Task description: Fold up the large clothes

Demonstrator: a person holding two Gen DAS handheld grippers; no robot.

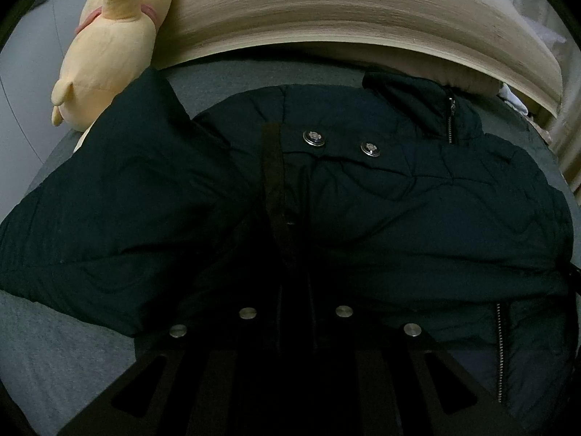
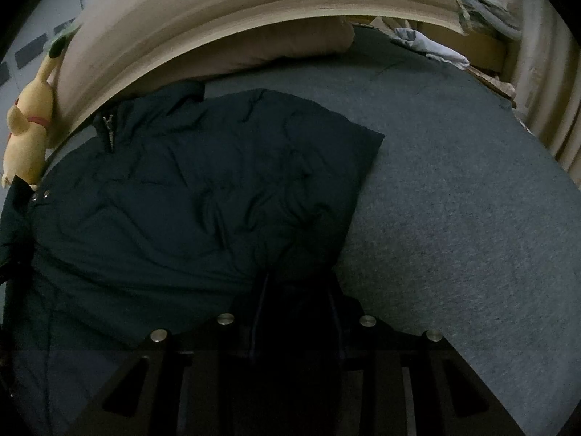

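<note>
On the bed (image 2: 472, 200), a dark quilted jacket (image 2: 189, 196) lies spread over the grey knit sheet, its collar end toward the pale wooden headboard (image 1: 345, 11). To the jacket's right, seen from the right wrist, a wide stretch of bare sheet runs out to the bed's far edge, where crumpled pale cloths (image 2: 435, 47) are heaped. A beige pillow (image 2: 276, 47) sits against the headboard just past the collar. At the bed's left corner a yellow plush toy (image 1: 109, 47) leans on the headboard, touching the jacket's sleeve (image 1: 109, 210), which reaches out to the left over the sheet.

The jacket is puffy and matte, creased in soft ridges. Two round metal snaps (image 1: 341, 143) sit on its front flap, and a metal zipper (image 1: 450, 120) runs up the collar; another stretch of zipper teeth shows at the lower right of the left wrist view. The right sleeve is folded inward, its squared cuff resting on the sheet.

The left tool (image 1: 290, 225) lies low over the jacket's middle, its dark fingers merging with the fabric, so I cannot tell whether it grips. The right tool (image 2: 296, 283) is at the jacket's right edge with fabric bunched between its fingers, closed on the jacket.
</note>
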